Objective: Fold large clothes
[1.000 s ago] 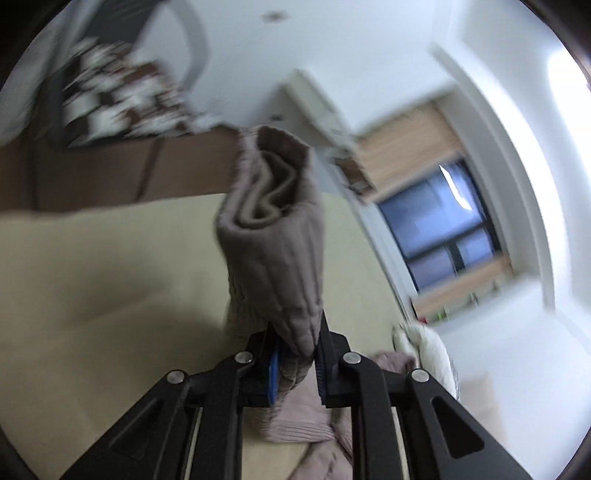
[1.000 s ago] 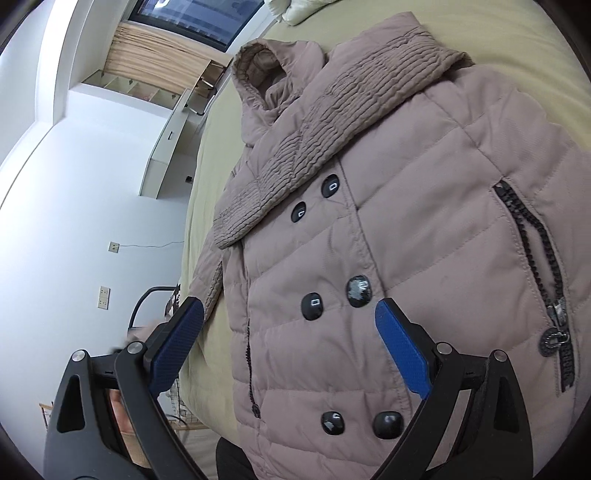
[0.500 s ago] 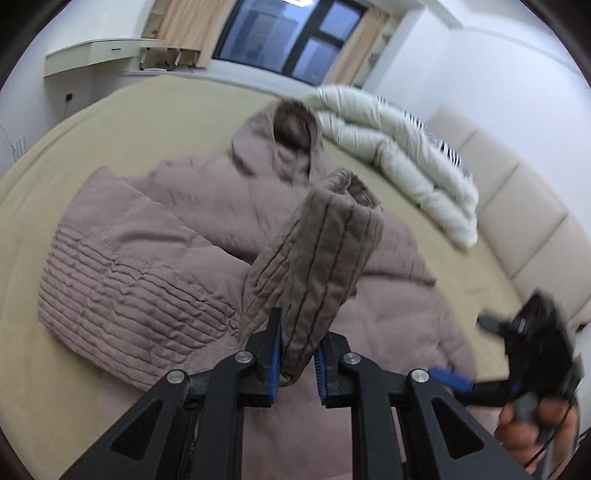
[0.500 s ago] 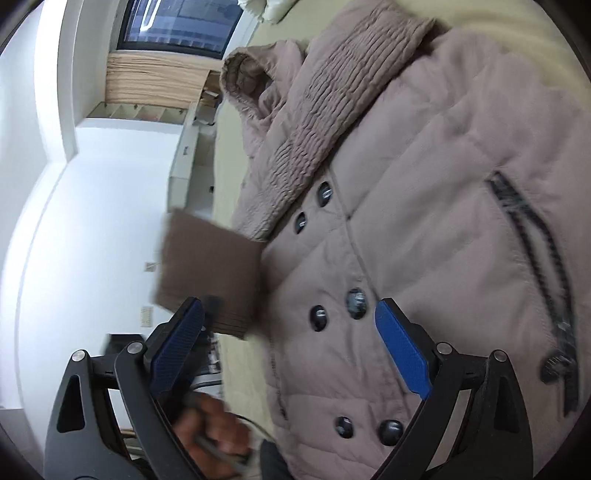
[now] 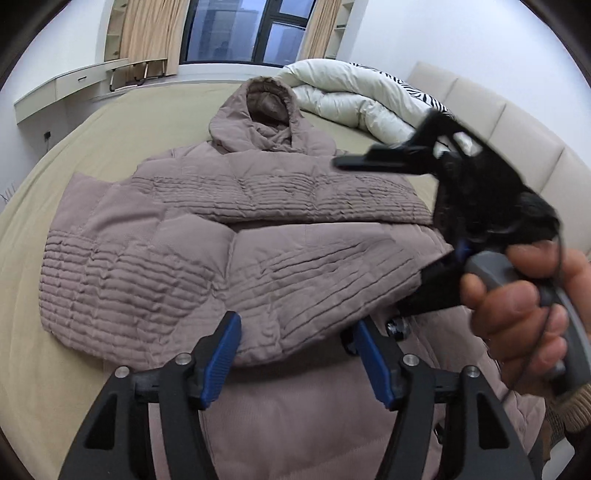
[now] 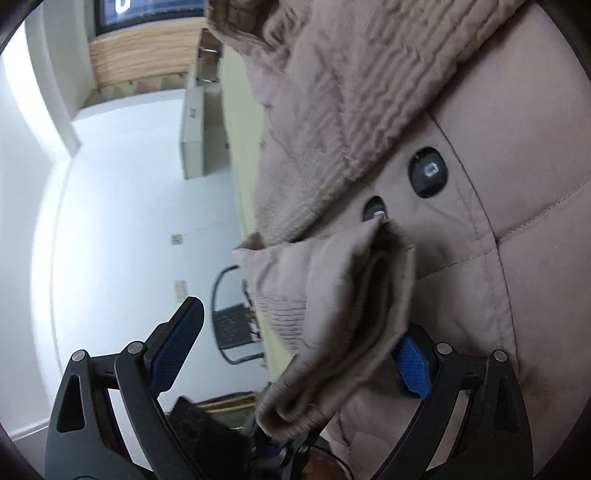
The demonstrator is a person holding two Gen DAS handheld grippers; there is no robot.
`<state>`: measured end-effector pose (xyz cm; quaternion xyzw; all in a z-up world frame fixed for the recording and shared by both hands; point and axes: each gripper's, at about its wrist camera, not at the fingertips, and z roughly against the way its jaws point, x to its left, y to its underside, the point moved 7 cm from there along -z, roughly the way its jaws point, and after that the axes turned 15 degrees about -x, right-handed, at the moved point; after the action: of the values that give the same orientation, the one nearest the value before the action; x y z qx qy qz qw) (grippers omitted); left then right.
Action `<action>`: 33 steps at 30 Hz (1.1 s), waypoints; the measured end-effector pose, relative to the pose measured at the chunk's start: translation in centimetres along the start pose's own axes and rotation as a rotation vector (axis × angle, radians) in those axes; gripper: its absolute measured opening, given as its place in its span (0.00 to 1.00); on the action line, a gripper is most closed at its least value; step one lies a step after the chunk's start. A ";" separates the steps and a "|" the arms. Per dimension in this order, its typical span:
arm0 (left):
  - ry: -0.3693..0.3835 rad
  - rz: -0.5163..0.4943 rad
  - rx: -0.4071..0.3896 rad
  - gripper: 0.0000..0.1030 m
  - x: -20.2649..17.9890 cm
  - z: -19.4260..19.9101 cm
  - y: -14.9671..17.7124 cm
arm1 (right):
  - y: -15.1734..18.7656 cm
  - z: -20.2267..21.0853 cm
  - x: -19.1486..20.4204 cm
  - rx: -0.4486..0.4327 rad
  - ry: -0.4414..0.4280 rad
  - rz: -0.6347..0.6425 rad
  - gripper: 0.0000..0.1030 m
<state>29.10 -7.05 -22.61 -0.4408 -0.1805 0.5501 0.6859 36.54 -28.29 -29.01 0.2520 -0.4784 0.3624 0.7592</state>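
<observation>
A taupe quilted hooded coat [image 5: 258, 206] lies on a beige bed, hood toward the window. Both ribbed sleeves are folded across its front; the nearer sleeve [image 5: 280, 280] lies over the chest. My left gripper [image 5: 299, 354] is open and empty, its blue pads either side of the sleeve's cuff end, just behind it. My right gripper [image 5: 424, 206] is held by a hand at the right, open. In the right wrist view the right gripper [image 6: 295, 347] is open, close above the coat's black buttons [image 6: 427, 177], with the sleeve cuff [image 6: 343, 317] between its fingers, ungripped.
A rolled white duvet [image 5: 354, 99] lies at the head of the bed beside a padded beige headboard [image 5: 517, 122]. A window with curtains [image 5: 255, 29] and a white shelf [image 5: 74, 85] stand at the far side. A black chair [image 6: 232, 325] stands by the wall.
My left gripper has laid the sleeve across the coat's chest and opened, letting the cuff go. My right gripper has moved closer over the coat, beside the cuff.
</observation>
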 end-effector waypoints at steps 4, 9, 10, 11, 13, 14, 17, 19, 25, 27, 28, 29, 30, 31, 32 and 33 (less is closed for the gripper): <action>0.013 0.073 -0.027 0.64 2.3 2.9 0.4 | 0.0 -0.4 -0.8 -0.007 0.021 -0.010 0.71; -0.041 0.264 -0.077 0.64 8.1 6.0 0.9 | 1.6 -1.7 -0.8 0.057 0.149 0.123 0.23; -0.056 0.292 -0.086 0.64 9.1 6.3 0.9 | 1.8 -1.9 -0.2 0.058 0.163 0.165 0.20; -0.065 0.311 -0.093 0.64 9.8 6.6 1.0 | 1.9 -2.0 0.8 0.054 0.173 0.216 0.19; -0.079 0.338 -0.104 0.64 11.0 6.9 0.9 | 2.1 -1.9 3.8 0.037 0.187 0.340 0.18; -0.088 0.345 -0.107 0.64 11.3 6.9 0.9 | 2.1 -1.6 5.6 0.026 0.180 0.395 0.17; -0.108 0.373 -0.126 0.70 12.2 7.0 0.6 | 1.9 -0.4 12.2 -0.007 0.115 0.523 0.17; -0.132 0.390 -0.148 0.77 12.7 6.7 0.1 | 1.7 0.5 16.6 -0.026 0.067 0.587 0.16; -0.211 0.447 -0.190 0.78 14.7 3.8 -2.9 | -0.3 1.9 31.5 -0.146 -0.057 0.770 0.16; -0.222 0.443 -0.202 0.78 15.1 2.8 -4.3 | -3.4 3.8 33.4 -0.208 -0.065 0.774 0.16; -0.225 0.434 -0.211 0.78 15.2 2.3 -5.0 | -5.2 4.8 33.4 -0.234 -0.058 0.766 0.16; -0.230 0.423 -0.216 0.78 15.3 1.9 -5.5 | -6.9 5.8 32.8 -0.259 -0.045 0.754 0.16; -0.231 0.410 -0.221 0.78 15.4 1.7 -6.0 | -8.5 7.2 31.7 -0.277 -0.030 0.738 0.16; -0.228 0.397 -0.227 0.77 15.4 1.4 -6.3 | -10.6 8.6 29.9 -0.306 -0.006 0.708 0.16; -0.230 0.383 -0.234 0.78 15.4 1.2 -6.6 | -12.6 9.6 28.3 -0.332 0.016 0.672 0.16; -0.228 0.375 -0.241 0.78 15.3 1.3 -6.7 | -14.3 10.6 26.3 -0.353 0.035 0.639 0.16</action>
<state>37.17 7.43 -20.18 -0.4801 -0.2361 0.6885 0.4897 49.44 -36.56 -1.21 -0.0513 -0.5752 0.4975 0.6473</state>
